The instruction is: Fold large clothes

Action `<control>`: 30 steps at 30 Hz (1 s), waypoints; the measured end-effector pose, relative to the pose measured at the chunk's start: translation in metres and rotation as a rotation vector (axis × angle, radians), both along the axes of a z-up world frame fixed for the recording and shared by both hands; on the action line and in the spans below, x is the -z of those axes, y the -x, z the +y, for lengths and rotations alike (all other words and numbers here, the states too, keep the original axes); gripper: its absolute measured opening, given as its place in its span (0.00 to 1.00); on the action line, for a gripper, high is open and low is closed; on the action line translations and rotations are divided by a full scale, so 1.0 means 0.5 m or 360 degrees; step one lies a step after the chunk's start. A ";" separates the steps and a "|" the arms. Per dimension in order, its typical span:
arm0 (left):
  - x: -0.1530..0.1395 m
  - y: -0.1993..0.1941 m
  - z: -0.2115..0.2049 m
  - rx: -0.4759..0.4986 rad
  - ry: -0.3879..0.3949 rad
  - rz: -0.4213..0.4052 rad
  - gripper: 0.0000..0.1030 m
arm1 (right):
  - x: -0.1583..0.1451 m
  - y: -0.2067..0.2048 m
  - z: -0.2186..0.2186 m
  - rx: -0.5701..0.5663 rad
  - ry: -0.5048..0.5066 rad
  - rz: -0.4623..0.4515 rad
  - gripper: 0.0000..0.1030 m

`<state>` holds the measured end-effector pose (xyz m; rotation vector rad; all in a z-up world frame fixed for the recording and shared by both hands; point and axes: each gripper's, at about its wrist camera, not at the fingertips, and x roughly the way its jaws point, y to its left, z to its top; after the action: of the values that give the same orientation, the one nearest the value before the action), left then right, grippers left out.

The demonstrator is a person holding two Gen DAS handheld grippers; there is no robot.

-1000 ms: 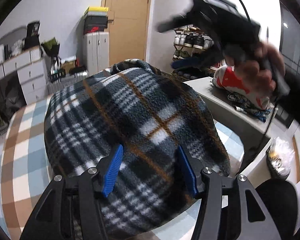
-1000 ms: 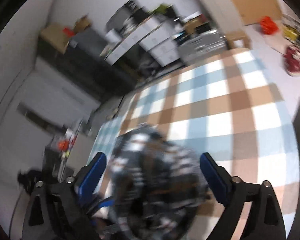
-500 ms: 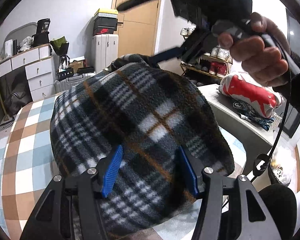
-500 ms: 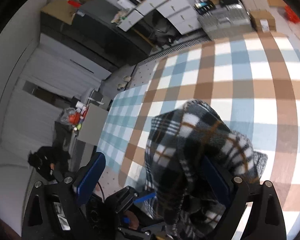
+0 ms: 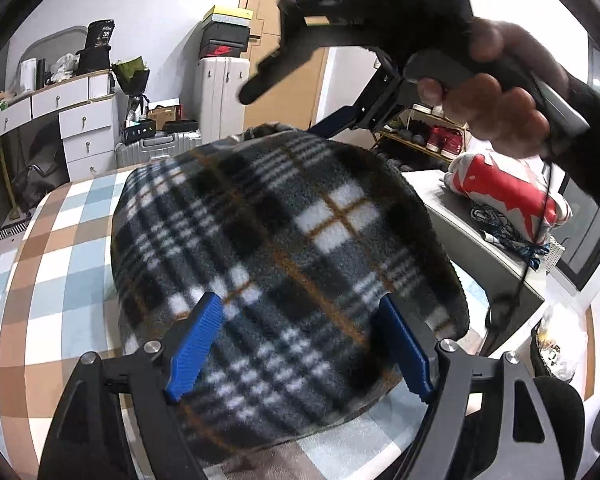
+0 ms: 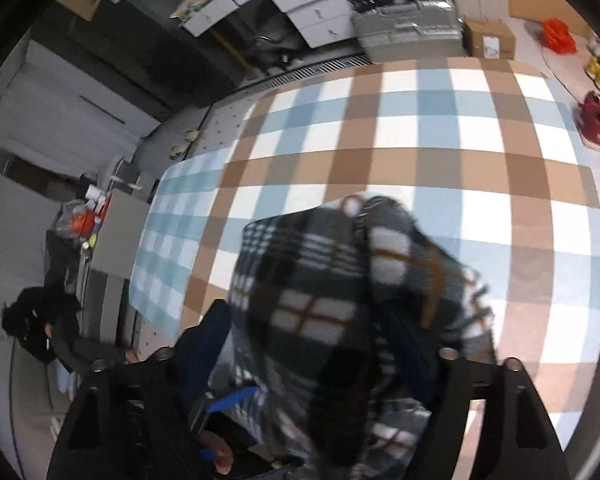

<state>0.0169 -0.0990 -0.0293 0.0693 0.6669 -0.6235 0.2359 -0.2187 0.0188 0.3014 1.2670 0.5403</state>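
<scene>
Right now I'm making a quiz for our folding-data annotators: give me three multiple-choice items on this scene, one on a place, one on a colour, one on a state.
1. Where does the plaid fleece garment lie?
A. On the checked cover
B. On the shoe rack
C. Inside the suitcase

2. What colour are the pads on the left gripper's fingers?
A. Red
B. Blue
C. Yellow

3. How do the left gripper's fingers stand?
A. Pressed shut on a sleeve
B. Spread apart with the fleece bulging between them
C. Shut on nothing

Answers:
1 A: the brown, blue and white checked cover spreads all around the garment.
2 B: both ribbed pads are bright blue.
3 B: the pads sit well apart, their jaws having just opened wider.
</scene>
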 end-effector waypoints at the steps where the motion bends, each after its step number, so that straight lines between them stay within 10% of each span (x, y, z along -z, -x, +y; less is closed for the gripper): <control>1: -0.001 0.002 0.002 0.0008 -0.0007 -0.0004 0.75 | 0.008 -0.009 -0.009 0.0004 0.0021 0.0044 0.73; 6: -0.006 0.000 0.007 0.0000 0.0009 0.0020 0.75 | 0.023 -0.017 -0.019 -0.0043 0.0057 0.0062 0.72; 13: 0.000 -0.004 0.004 0.0012 0.0010 0.0032 0.78 | -0.101 0.033 0.025 -0.0105 -0.0001 -0.0316 0.71; 30: 0.000 0.002 -0.001 0.0024 -0.0030 0.0031 0.78 | 0.026 -0.028 0.054 -0.0173 0.0292 0.0054 0.73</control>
<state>0.0161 -0.0994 -0.0292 0.0857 0.6918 -0.6335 0.2499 -0.1916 0.0056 0.0887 1.3611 0.5090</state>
